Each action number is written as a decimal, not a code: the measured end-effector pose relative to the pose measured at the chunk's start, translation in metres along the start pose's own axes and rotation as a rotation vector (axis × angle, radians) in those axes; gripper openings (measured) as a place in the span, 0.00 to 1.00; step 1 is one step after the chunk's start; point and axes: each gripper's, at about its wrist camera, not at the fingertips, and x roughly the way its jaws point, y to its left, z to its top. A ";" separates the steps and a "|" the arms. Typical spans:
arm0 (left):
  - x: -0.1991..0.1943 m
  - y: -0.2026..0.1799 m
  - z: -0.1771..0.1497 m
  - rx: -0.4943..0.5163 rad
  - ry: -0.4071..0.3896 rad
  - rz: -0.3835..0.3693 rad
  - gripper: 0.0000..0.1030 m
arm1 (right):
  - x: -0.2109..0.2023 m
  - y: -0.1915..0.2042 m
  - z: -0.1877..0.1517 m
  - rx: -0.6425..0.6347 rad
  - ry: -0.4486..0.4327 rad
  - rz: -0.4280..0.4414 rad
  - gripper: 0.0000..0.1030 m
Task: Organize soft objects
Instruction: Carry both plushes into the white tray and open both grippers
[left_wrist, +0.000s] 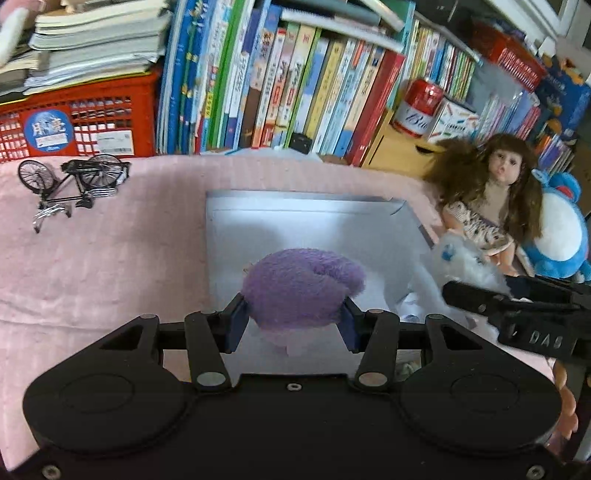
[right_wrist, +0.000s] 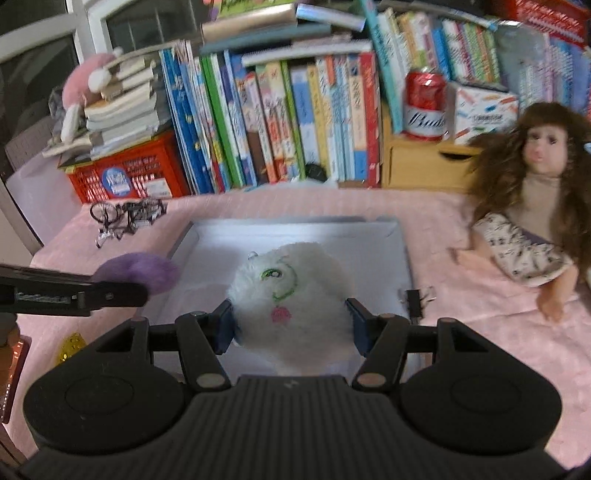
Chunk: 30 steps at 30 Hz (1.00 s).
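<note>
Left gripper (left_wrist: 293, 319): clenching purple plush (left_wrist: 301, 288) over the tray (left_wrist: 258, 218).
Right gripper (right_wrist: 291, 323): gripping white plush (right_wrist: 291, 295) above same tray.
Doll (right_wrist: 532, 206): sitting at 2 o'clock.
Toy bicycle (left_wrist: 74, 181): lying at 10 o'clock.

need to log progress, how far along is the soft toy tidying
Nothing looks put away yet: the grey box shows only bare lining. In hand: the left gripper is shut on a purple plush and the right gripper is shut on a white plush, both over the box. Left: releasing both, then perhaps the doll and the blue plush still outside on the pink cloth.
</note>
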 end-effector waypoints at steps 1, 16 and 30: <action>0.006 -0.001 0.003 0.002 0.008 0.004 0.47 | 0.005 0.002 0.002 -0.001 0.017 0.000 0.63; 0.068 -0.006 0.026 0.007 0.097 0.036 0.47 | 0.067 0.014 0.010 0.037 0.200 0.018 0.64; 0.093 0.002 0.025 -0.008 0.126 0.045 0.47 | 0.096 0.013 0.006 0.055 0.267 -0.017 0.64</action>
